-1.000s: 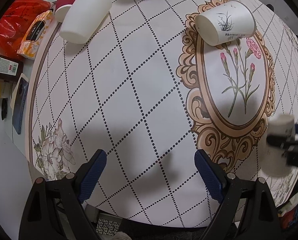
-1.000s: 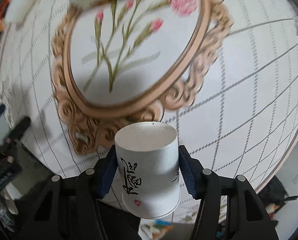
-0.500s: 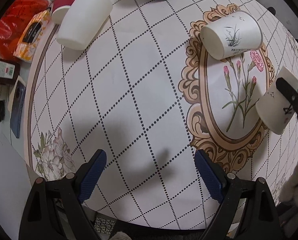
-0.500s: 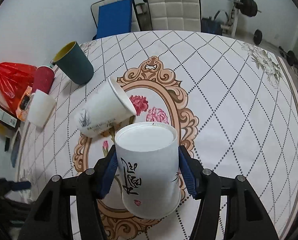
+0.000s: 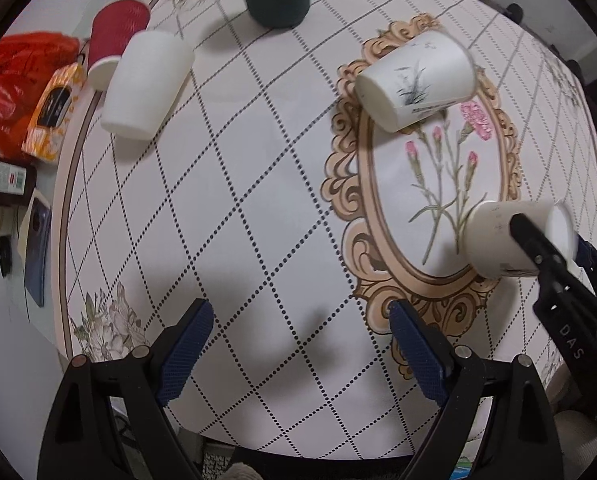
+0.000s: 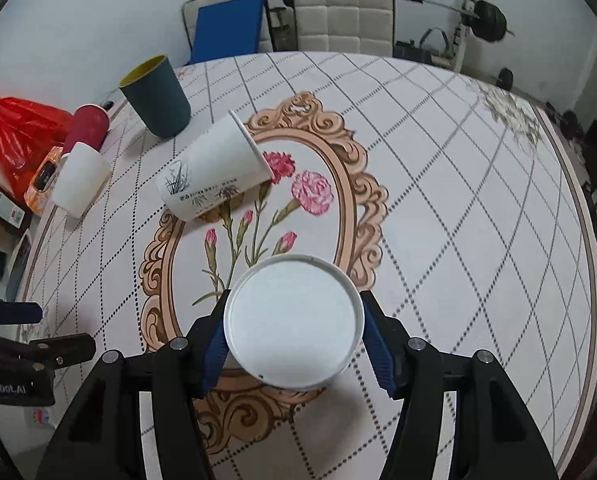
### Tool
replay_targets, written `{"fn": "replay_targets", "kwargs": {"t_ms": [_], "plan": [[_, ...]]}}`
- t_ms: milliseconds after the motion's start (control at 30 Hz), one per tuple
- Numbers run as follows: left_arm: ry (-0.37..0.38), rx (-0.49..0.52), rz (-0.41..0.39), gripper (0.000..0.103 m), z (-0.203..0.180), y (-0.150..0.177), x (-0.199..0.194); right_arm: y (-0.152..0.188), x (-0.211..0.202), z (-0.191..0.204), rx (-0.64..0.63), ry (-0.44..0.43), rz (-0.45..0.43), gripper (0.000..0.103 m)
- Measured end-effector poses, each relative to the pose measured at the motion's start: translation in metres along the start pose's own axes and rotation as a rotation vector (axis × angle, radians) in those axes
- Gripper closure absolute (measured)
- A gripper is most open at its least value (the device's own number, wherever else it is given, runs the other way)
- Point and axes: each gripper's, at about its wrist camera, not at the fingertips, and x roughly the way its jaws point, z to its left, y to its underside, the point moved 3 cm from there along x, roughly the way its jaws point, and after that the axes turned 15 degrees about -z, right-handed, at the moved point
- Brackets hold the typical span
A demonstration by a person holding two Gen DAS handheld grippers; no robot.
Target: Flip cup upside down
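My right gripper [image 6: 294, 340] is shut on a white paper cup [image 6: 294, 322], held over the table's flower medallion; its flat base faces the right wrist camera. The left wrist view shows this cup [image 5: 498, 240] tipped on its side between the right gripper's fingers, just above the tablecloth. A second white cup with an ink-grass print [image 6: 214, 168] [image 5: 416, 80] lies on its side at the medallion's far end. My left gripper [image 5: 298, 348] is open and empty over the near part of the table.
A dark green cup [image 6: 156, 96] stands at the back. A plain white cup [image 6: 80, 180] and a red cup [image 6: 88, 126] lie at the left edge by a red bag [image 6: 18, 132] and boxes. Chairs [image 6: 342, 16] stand behind the round table [image 6: 478, 200].
The right gripper has tilted the held cup so its base now faces the camera, and lowered it toward the medallion. The left gripper stays open, shifted slightly.
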Motion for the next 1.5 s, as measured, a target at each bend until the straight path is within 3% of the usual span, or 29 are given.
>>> {"fn": "replay_targets", "kwargs": {"t_ms": [100, 200, 300, 567, 733, 1000, 1200, 1500], "plan": [[0.002, 0.025, -0.050, 0.013, -0.002, -0.003, -0.012, -0.001, -0.009, 0.002, 0.015, 0.011, 0.012, 0.016], [0.001, 0.048, -0.095, 0.013, -0.003, -0.002, -0.027, -0.002, -0.025, 0.004, 0.018, 0.039, 0.026, 0.010], [0.013, 0.070, -0.141, 0.004, 0.006, 0.000, -0.048, 0.000, -0.055, 0.003, 0.037, 0.110, 0.035, 0.010], [0.046, 0.116, -0.266, 0.003, 0.000, 0.013, -0.116, 0.006, -0.157, -0.006, 0.132, 0.285, 0.017, 0.010], [0.038, 0.121, -0.364, 0.003, -0.002, 0.028, -0.170, -0.002, -0.225, -0.004, 0.126, 0.326, -0.071, 0.010], [0.025, 0.088, -0.484, 0.003, -0.002, 0.062, -0.259, -0.011, -0.330, 0.011, 0.107, 0.290, -0.193, 0.007], [0.025, 0.063, -0.554, 0.003, -0.001, 0.091, -0.324, -0.011, -0.406, 0.021, 0.099, 0.253, -0.225, 0.007], [0.043, 0.072, -0.608, 0.003, 0.003, 0.113, -0.378, -0.015, -0.492, 0.038, 0.088, 0.264, -0.324, 0.006]]}}
